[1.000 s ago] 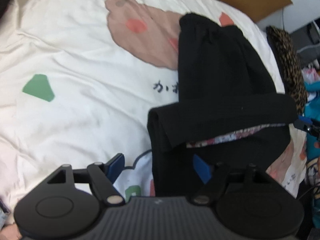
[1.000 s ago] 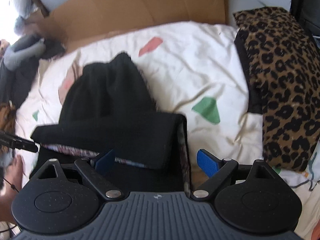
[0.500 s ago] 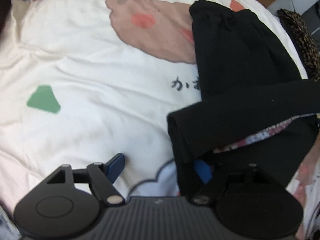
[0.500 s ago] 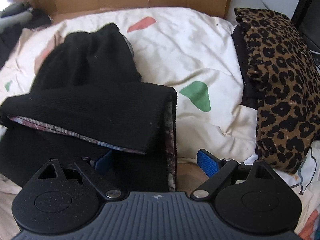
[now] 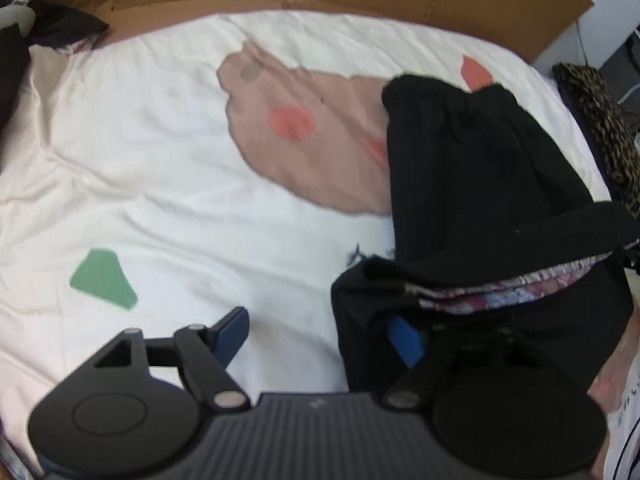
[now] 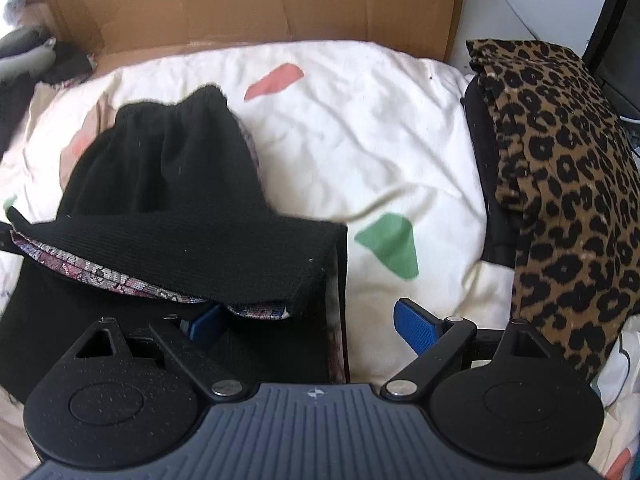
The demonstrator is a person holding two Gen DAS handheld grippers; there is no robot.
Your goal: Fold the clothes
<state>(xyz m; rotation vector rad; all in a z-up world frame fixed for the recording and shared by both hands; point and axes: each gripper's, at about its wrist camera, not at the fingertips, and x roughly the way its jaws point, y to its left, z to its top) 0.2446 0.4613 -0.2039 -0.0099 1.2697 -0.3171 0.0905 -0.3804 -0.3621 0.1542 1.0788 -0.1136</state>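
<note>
A black knit garment (image 5: 480,184) with a patterned lining lies on the cream bed cover (image 5: 168,168), its near part folded back over itself. It also shows in the right wrist view (image 6: 160,200). My left gripper (image 5: 320,332) is open at the fold's left corner, its right finger tucked under the raised flap. My right gripper (image 6: 312,324) is open at the fold's right corner, its left finger under the flap edge. The flap is lifted and stretched between both.
A leopard-print cloth (image 6: 560,200) lies along the right edge of the bed. A cardboard sheet (image 6: 260,4) stands behind the bed. Dark clothes (image 5: 48,28) are piled at the far left corner.
Both grippers have moved toward the far end of the bed, carrying the folded flap further over the garment. The jaws have stayed open.
</note>
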